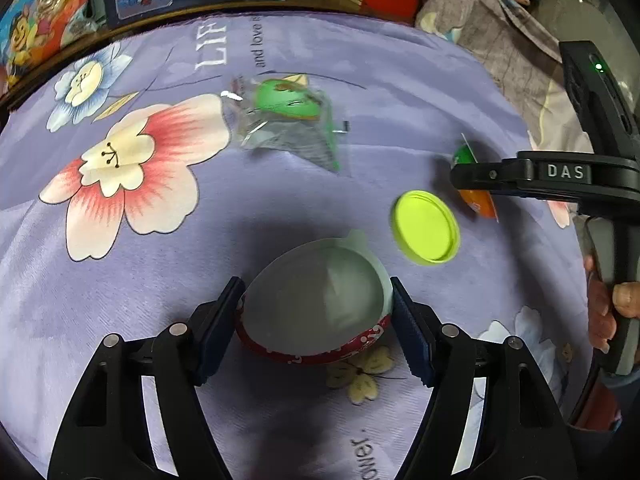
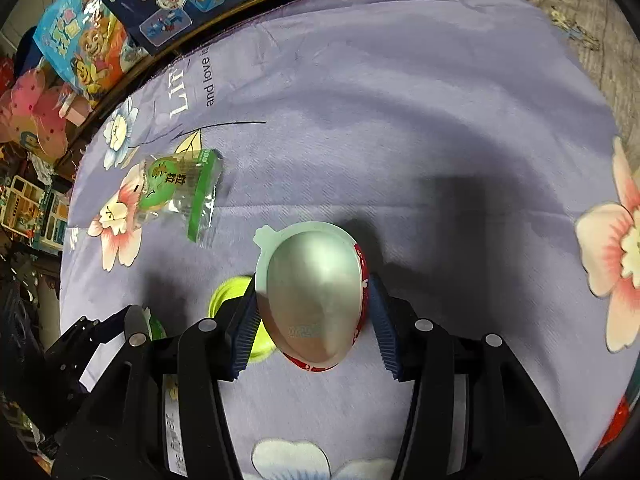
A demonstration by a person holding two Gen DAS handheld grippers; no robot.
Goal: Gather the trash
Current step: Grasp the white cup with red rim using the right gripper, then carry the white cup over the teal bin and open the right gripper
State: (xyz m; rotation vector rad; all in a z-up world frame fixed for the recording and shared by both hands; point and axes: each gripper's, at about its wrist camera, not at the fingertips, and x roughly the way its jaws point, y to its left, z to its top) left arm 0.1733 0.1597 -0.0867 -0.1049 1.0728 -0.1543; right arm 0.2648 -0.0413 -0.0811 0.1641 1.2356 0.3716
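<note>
Both pinch hard: the left gripper (image 1: 317, 300) clamps an egg-shaped shell (image 1: 312, 300), and the right gripper (image 2: 314, 304) clamps one too; a lime lid (image 1: 426, 228) lies just right of the shell.

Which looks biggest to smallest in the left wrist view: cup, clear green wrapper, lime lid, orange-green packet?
1. cup, though it is nearest the camera, so its lead over the wrapper is unsure
2. clear green wrapper
3. lime lid
4. orange-green packet, partly hidden, so its full size is unsure
</note>
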